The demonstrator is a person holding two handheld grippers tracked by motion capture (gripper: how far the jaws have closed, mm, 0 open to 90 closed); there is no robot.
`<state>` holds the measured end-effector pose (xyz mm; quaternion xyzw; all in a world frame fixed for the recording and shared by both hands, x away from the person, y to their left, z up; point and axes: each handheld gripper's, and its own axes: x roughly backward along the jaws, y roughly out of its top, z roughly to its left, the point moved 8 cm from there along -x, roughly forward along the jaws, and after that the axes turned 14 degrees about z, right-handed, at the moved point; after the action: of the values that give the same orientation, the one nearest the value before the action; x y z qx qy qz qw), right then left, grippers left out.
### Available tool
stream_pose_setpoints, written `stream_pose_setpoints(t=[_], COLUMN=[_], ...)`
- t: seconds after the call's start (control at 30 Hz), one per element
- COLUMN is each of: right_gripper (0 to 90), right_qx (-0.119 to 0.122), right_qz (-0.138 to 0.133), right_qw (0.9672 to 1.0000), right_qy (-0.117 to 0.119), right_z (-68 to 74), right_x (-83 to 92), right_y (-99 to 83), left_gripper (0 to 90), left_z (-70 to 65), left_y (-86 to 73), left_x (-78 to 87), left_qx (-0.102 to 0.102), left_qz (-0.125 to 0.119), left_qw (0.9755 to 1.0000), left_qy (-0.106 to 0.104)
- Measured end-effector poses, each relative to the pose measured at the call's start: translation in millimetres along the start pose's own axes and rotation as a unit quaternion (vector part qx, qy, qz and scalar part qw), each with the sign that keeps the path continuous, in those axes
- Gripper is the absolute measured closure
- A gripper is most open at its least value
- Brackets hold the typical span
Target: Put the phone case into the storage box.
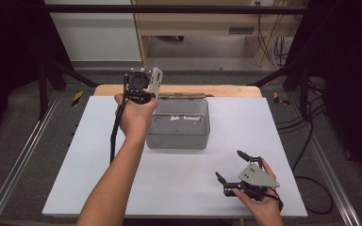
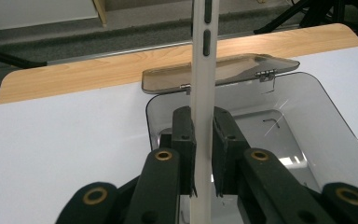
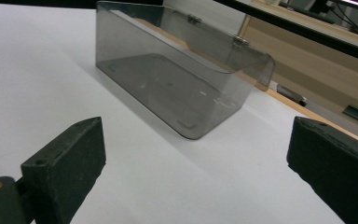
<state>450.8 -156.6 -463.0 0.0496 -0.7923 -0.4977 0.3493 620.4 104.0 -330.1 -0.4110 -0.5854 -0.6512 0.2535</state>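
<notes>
Box (image 1: pixel 178 126) open, tongs-held phone (image 2: pixel 202 93) above

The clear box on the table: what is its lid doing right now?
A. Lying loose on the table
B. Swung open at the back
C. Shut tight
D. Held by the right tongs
B: the lid stands open on its hinges behind the clear box.

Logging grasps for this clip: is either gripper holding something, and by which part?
The left gripper clamps a thin white phone-like slab near its lower end; the right gripper holds nothing.
</notes>
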Motion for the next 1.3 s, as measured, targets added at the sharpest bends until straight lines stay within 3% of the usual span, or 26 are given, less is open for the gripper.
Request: stream_pose_setpoints(t=[0.07,0.13,0.33,0.77,1.3], right_gripper=[4.8,4.8,4.8,4.8,4.7], right_qx=[0.018,0.031,0.041,0.011,0.007], right_qz=[0.004,0.007,0.007,0.011,0.012], right_qw=[0.9998,0.9995,0.9991,0.9999,0.9999], right_qy=[0.003,0.003,0.007,0.001,0.005], right_z=[5.7,9.4,14.4,-0.7,-1.4], right_x=[-2.5,-3.9,-4.6,-2.4,-3.5], right_y=[2.8,3.8,5.0,-1.9,-2.5], left_gripper=[81.2,81.1,81.2,81.2,81.1], left_z=[-1.3,-3.2,-9.1,-10.3,-10.2], left_y=[-1.3,-2.3,-4.4,-5.0,-18.8], left_x=[-1.2,-1.6,-7.1,-21.1,-47.1], left_qx=[0.007,0.002,-0.006,-0.022,-0.016], left_qz=[0.006,0.009,0.009,0.015,0.042], left_qw=[0.9999,0.9999,0.9999,0.9995,0.9989], left_qy=[-0.004,0.009,0.011,0.015,0.013])
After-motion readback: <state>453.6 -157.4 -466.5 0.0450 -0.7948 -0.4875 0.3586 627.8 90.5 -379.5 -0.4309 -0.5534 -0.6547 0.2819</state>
